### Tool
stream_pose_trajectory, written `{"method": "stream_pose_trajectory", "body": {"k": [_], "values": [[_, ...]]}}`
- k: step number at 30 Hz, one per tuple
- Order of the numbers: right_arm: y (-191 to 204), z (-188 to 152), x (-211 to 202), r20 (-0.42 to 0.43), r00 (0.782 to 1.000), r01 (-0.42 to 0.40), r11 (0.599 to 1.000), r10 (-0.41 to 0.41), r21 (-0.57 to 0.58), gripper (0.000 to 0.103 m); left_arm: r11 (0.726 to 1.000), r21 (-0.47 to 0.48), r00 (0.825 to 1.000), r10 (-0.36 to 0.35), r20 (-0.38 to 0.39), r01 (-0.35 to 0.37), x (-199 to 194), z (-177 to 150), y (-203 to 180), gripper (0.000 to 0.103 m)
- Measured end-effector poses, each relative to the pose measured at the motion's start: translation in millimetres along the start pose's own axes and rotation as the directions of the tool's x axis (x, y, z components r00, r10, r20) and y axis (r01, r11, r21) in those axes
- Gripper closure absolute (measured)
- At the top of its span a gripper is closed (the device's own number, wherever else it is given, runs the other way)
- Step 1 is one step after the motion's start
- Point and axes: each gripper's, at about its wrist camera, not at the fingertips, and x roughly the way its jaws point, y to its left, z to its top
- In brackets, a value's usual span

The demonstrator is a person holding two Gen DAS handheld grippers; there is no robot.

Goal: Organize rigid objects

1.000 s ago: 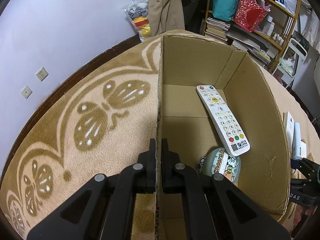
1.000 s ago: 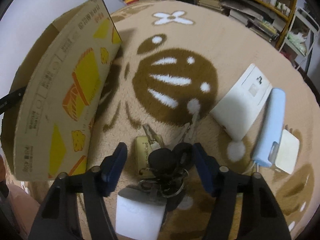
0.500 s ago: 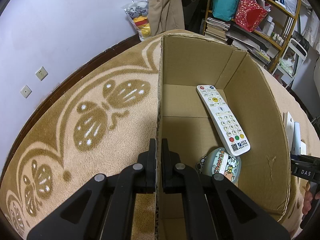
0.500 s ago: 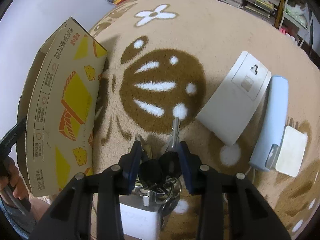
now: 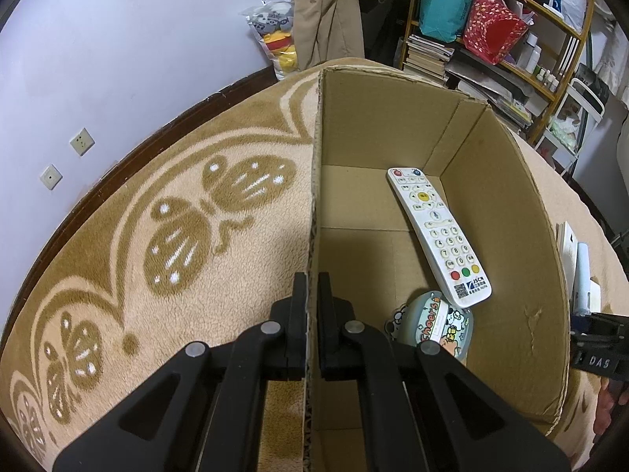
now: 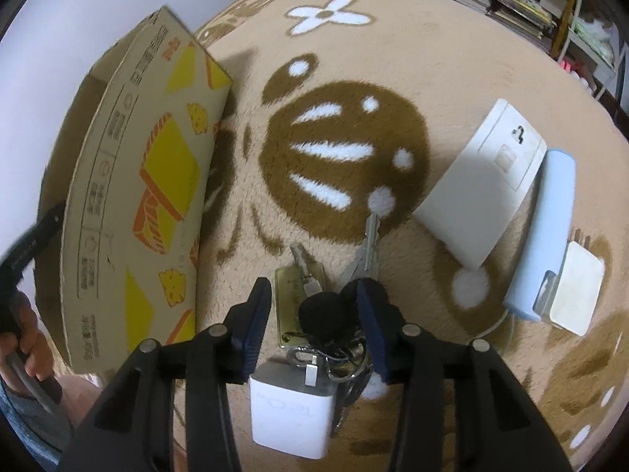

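My left gripper [image 5: 312, 287] is shut on the near left wall of an open cardboard box [image 5: 314, 196]. Inside lie a white remote [image 5: 436, 232] and a round cartoon case [image 5: 436, 324]. In the right wrist view the box [image 6: 129, 204] stands at the left. My right gripper [image 6: 314, 295] has its blue fingers [image 6: 257, 314] on either side of a bunch of keys [image 6: 326, 306] with black heads and a brass tag on the rug. Whether the pads press the keys is unclear. A white charger cube [image 6: 295, 417] lies under the gripper.
A white flat box [image 6: 479, 181], a light blue power bank [image 6: 546, 236] and a small white adapter [image 6: 578, 295] lie on the rug to the right. Cluttered shelves [image 5: 491, 39] stand behind. A wall [image 5: 118, 39] runs along the left.
My right gripper's jaws closed from wide open to around the key bunch. The view pulled back slightly and the keys shifted. The left gripper has not moved.
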Motion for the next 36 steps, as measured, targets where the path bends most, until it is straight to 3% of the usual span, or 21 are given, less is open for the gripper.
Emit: {"method": "stream_pose_trajectory", "body": {"k": [7, 11, 20, 26, 30, 31, 33, 36], "values": [[14, -7, 4, -0.016, 1.0, 0.024, 0.999, -0.025, -0.044, 0.055, 1.0, -0.003, 1.0, -0.002, -0.001, 0.002, 0, 0, 0, 0.099], [18, -9, 0, -0.017, 1.0, 0.007, 0.999, -0.008, -0.044, 0.064, 1.0, -0.006, 1.0, -0.003, -0.002, 0.003, 0, 0, 1, 0.099], [31, 7, 11, -0.061, 0.998, -0.014, 0.999, 0.011, -0.047, 0.062, 1.0, -0.005, 1.0, -0.002, -0.002, 0.002, 0, 0, 1, 0.099], [47, 16, 22, -0.098, 0.995, -0.002, 0.996, -0.006, -0.087, 0.041, 1.0, -0.007, 1.0, -0.003, -0.003, 0.003, 0, 0, 1, 0.099], [68, 15, 30, -0.084, 0.993, 0.07, 0.984, -0.085, -0.164, 0.041, 1.0, -0.01, 1.0, -0.005, -0.003, 0.005, 0, 0, 1, 0.099], [72, 15, 32, -0.082, 0.991, 0.087, 0.98, -0.102, -0.177, 0.043, 1.0, -0.01, 1.0, -0.005, -0.003, 0.005, 0, 0, 1, 0.099], [78, 15, 36, -0.082, 0.989, 0.103, 0.977, -0.12, -0.189, 0.069, 1.0, -0.01, 1.0, -0.005, -0.003, 0.005, 0, 0, 1, 0.099], [80, 13, 40, -0.086, 0.989, 0.107, 0.978, -0.124, -0.176, 0.07, 1.0, -0.011, 1.0, -0.006, -0.003, 0.006, 0, 0, 1, 0.099]]}}
